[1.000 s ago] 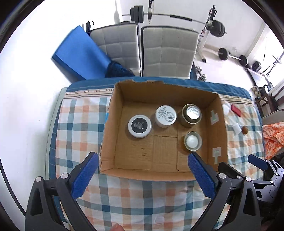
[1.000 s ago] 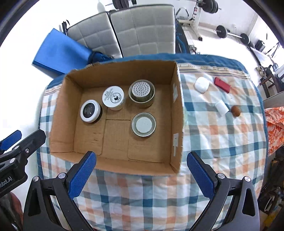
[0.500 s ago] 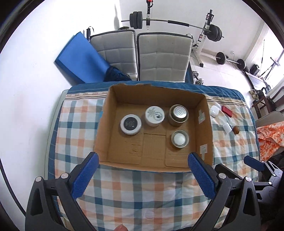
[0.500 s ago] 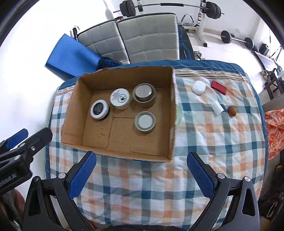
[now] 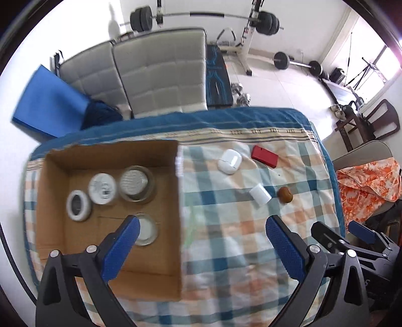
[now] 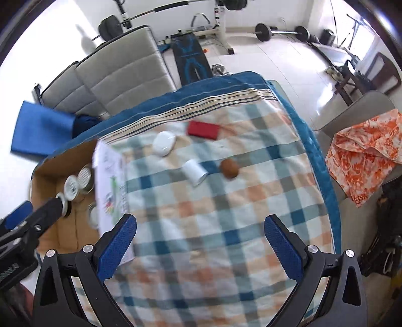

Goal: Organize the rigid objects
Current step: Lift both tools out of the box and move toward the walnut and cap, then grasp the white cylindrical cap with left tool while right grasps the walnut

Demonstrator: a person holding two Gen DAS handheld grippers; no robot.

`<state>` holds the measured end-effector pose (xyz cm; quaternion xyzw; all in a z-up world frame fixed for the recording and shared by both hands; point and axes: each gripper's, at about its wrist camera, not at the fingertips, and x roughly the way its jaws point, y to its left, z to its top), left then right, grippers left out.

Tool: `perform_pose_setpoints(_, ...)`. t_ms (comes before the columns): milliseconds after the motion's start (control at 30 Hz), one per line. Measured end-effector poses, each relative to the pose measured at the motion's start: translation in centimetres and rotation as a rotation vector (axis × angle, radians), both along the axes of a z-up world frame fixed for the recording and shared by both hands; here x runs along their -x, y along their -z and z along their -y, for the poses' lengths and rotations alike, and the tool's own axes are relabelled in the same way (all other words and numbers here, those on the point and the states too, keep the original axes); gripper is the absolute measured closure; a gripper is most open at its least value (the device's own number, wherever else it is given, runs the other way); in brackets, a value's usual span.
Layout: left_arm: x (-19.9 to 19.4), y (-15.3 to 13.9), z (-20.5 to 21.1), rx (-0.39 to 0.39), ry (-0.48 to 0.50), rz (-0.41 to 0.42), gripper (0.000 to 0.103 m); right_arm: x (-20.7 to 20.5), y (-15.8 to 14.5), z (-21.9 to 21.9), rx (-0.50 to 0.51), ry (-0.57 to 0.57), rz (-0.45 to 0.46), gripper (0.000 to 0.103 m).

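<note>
**Q:** Where are things?

**A:** Both my grippers, left gripper [image 5: 201, 235] and right gripper [image 6: 200, 232], are spread open and empty. Four round tins sit in the cardboard box [image 5: 113, 284], left of my right jaws.

**Q:** Next?

**A:** Probably the white cylinder [image 6: 194, 171], ahead between my right jaws; I'd reach forward and close.

Two grey padded chairs [image 5: 140, 75] behind checkered tablecloth [image 5: 226, 226]; barbell rack [image 5: 201, 17] against white wall beyond chairs; orange cloth [image 5: 369, 181] right of tablecloth; bright daylight.
</note>
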<state>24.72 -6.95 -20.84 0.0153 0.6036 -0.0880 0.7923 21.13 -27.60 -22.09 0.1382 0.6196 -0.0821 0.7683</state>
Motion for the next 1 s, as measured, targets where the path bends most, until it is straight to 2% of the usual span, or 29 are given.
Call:
perform_pose_setpoints(33,-0.9,1.3,0.9,0.009,-0.009,-0.032,0.0,-0.8,1.0,1.3,-0.013,0.008,-0.01,0.005)
perform_pose_setpoints(67,-1.8,3.0,1.9,0.017,-0.018,-0.066,0.002,-1.7,2.3,2.7,-0.031,0.016,-0.021,0.013)
perform_pose_setpoints(100,-2.5,4.2,2.6,0.025,-0.024,-0.094,0.011,-2.5,3.6,3.9,-0.052,0.023,-0.036,0.02)
perform_pose_setpoints(133,-3.3,5.9,3.4,0.028,-0.032,-0.136,0.016,-3.1,4.7,4.7,-0.066,0.024,-0.05,0.023)
perform_pose_setpoints(200,-4.2,8.3,4.5,0.042,-0.042,-0.198,0.037,-4.4,7.6,6.3,-0.1,0.034,-0.093,0.031)
perform_pose_setpoints(367,-5.7,13.2,6.5,0.066,-0.081,-0.298,0.038,-6.5,13.1,7.5,-0.157,0.021,-0.165,0.039)
perform_pose_setpoints(533,-6.3,15.8,7.4,0.086,-0.107,-0.364,0.038,-7.7,16.6,7.5,-0.199,0.002,-0.199,0.045)
perform_pose_setpoints(633,-6.5,16.5,7.6,0.093,-0.12,-0.386,0.038,-8.3,18.1,7.2,-0.21,-0.014,-0.221,0.062)
perform_pose_setpoints(733,-6.8,16.8,7.9,0.097,-0.128,-0.394,0.038,-8.5,18.6,7.4,-0.216,-0.008,-0.213,0.063)
perform_pose_setpoints(1000,-7.1,18.1,10.3,0.062,-0.089,-0.422,0.038,-8.3,17.1,9.0,-0.156,-0.006,-0.21,0.064)
